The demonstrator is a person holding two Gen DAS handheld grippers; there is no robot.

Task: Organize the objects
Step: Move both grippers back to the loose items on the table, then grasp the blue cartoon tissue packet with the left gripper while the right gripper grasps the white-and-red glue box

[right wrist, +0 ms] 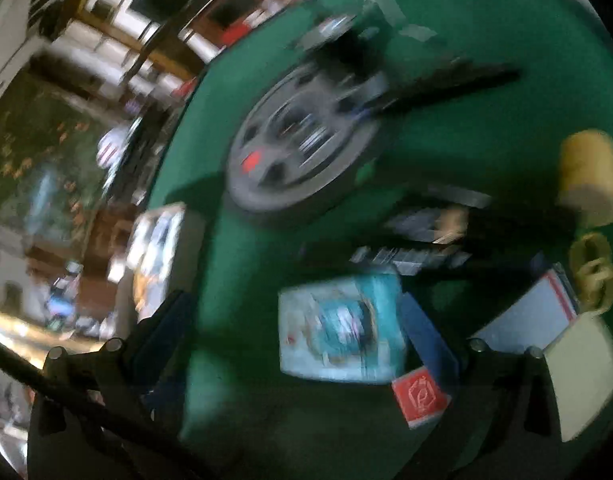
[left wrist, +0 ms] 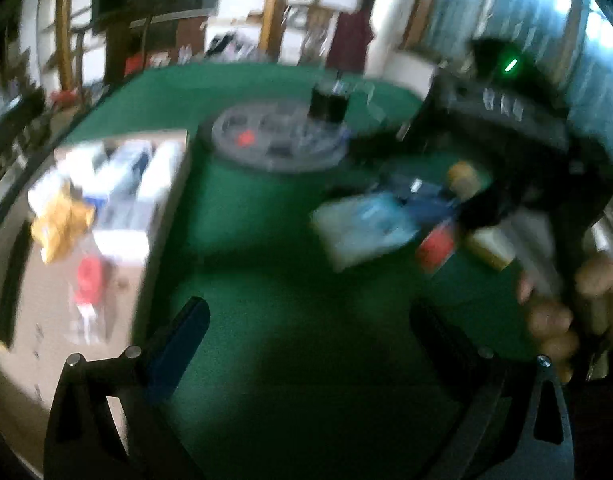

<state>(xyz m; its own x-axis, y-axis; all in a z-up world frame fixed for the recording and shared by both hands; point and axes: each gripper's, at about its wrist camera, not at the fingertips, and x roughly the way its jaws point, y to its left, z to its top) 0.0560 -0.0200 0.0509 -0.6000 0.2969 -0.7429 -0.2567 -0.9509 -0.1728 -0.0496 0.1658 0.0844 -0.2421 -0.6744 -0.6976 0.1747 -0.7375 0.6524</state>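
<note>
Roughly mid-table, a pale teal rectangular packet [right wrist: 340, 328] lies flat on the green felt tabletop [left wrist: 266, 264], amid a loose clutter: a small red card box [right wrist: 420, 398] just beside its corner, a yellow cylindrical spool [right wrist: 590, 176] farther off. Beyond them sits a round grey compartmented tray [left wrist: 280, 140], and a cardboard box of mixed items [left wrist: 106, 216] stands at the table's edge. Both views are motion-blurred. The left gripper [left wrist: 306, 344] hovers above bare felt, jaws spread wide, holding nothing. The right gripper [right wrist: 302, 344] likewise gapes wide, empty, over the packet.
</note>
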